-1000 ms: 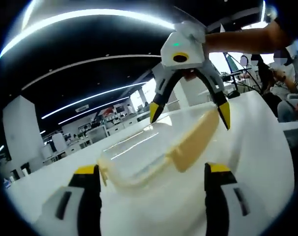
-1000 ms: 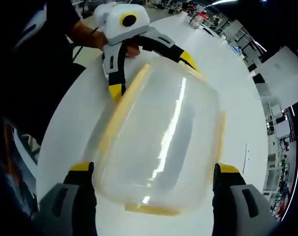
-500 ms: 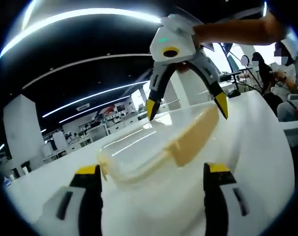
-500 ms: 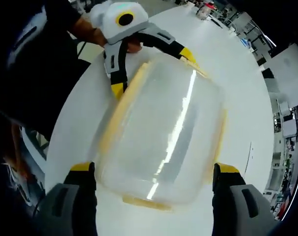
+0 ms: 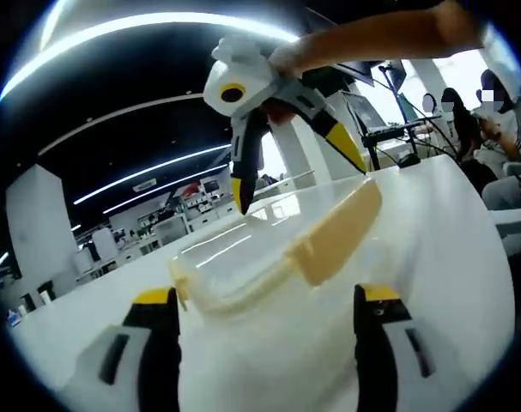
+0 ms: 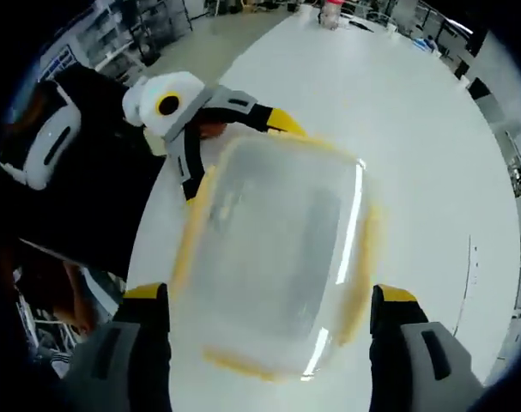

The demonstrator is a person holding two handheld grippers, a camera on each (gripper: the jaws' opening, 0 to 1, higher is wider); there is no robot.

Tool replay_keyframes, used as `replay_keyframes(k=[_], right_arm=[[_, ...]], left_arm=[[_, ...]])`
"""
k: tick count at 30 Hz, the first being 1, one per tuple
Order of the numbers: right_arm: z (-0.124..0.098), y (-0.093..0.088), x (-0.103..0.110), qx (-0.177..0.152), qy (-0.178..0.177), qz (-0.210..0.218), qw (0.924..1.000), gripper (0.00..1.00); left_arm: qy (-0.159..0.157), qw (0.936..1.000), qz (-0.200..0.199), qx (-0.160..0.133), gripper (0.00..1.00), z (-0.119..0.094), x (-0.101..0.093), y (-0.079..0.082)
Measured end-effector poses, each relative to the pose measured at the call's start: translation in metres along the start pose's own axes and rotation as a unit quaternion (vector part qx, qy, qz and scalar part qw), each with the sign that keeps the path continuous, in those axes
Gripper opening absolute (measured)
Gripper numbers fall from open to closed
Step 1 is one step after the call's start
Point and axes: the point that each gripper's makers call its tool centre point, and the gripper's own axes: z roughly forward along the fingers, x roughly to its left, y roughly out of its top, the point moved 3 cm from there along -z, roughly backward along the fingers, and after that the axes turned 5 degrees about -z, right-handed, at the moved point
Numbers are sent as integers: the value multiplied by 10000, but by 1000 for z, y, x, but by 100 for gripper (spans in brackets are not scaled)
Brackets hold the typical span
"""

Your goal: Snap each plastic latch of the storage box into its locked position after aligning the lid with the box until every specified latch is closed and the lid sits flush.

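No readable text.
You have no legible words, labels, brands or numbers here; the distant hanging sign in your left gripper view is too blurred.

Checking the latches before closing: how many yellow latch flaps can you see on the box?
2 clearly: a long-side latch and an end latch in the left gripper view. Others may be hidden.

1 storage box (image 6: 273, 257) with 1 clear lid (image 5: 234, 257) sits on 1 white worktop (image 6: 414, 146). 2 tools show: left tool (image 6: 234, 142), right tool (image 5: 290, 163).
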Motion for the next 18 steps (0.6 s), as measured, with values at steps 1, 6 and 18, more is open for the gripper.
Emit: replay_keyframes(k=[1,6,18], right_arm=[[3,0,-4,92,-16,-71,9999,97],[12,9,-8,14,212,161,9996,94],[35,4,-24,-151,1347,1051,9852,90]], left_arm=[[-2,10000,-3,-10,82,0,0,0],[-2,10000,21,-23,82,1,1,1],[-6,10000,51,-32,82,2,0,0]])
